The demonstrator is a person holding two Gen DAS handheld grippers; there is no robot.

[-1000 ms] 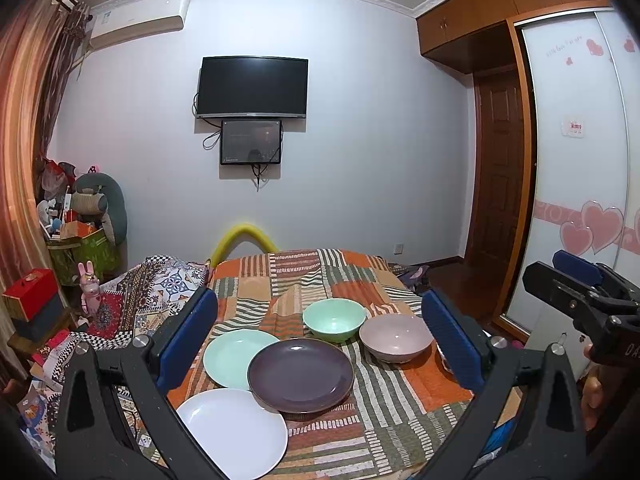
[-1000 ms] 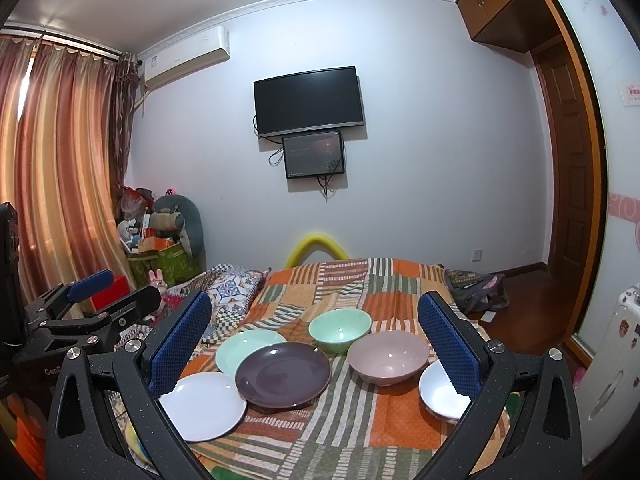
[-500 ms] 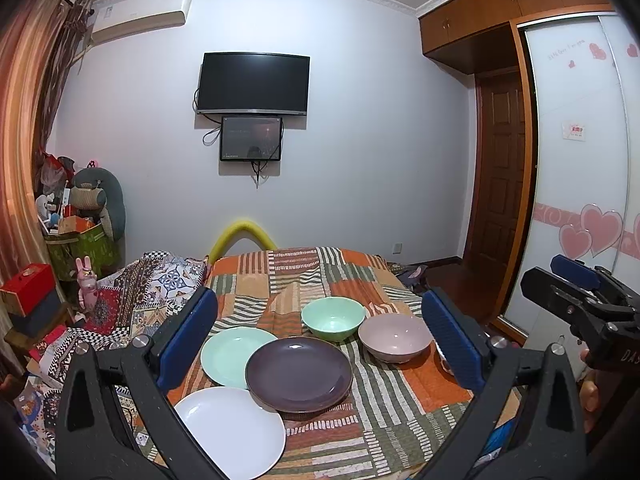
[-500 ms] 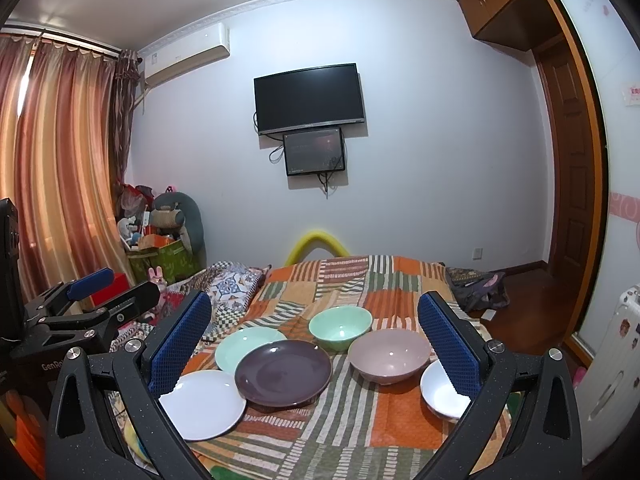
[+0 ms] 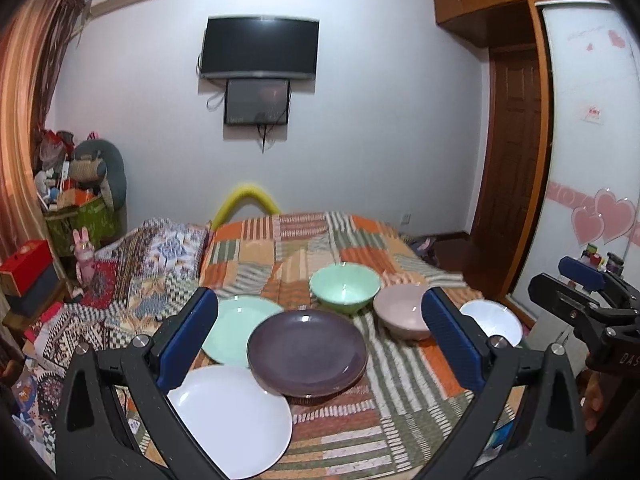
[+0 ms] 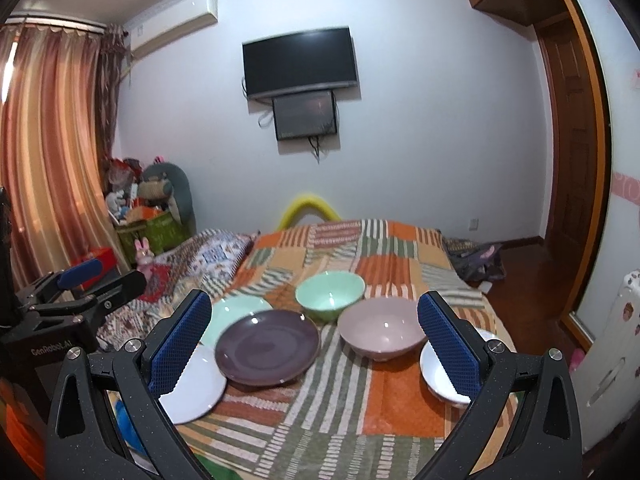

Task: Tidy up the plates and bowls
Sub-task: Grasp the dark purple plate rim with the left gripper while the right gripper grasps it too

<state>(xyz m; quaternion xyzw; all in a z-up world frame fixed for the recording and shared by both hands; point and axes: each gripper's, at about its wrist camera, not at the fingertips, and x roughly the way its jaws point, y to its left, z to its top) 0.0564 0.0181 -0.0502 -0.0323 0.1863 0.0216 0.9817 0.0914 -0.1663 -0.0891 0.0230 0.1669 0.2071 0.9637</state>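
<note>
On the patchwork bedspread (image 5: 304, 236) lie a purple plate (image 5: 307, 352), a mint plate (image 5: 234, 326) partly under it, and a white plate (image 5: 236, 420) nearest me. A mint bowl (image 5: 345, 287), a pink bowl (image 5: 402, 311) and a white bowl (image 5: 494, 320) stand to their right. My left gripper (image 5: 320, 340) is open and empty, above the plates. My right gripper (image 6: 314, 350) is open and empty, with the purple plate (image 6: 267, 347) and pink bowl (image 6: 382, 328) between its fingers; the white bowl (image 6: 434, 368) is partly hidden behind the right finger.
A quilt heap (image 5: 132, 264) lies left of the bedspread. Boxes and toys (image 5: 76, 200) crowd the left wall by the curtain (image 6: 44, 168). A wardrobe door (image 5: 592, 160) and wooden door (image 5: 512, 168) stand on the right. A white radiator (image 6: 612, 360) is at the right.
Both grippers have tilted slightly down and moved a little closer to the dishes. Nothing was taken hold of and no dish has moved.
</note>
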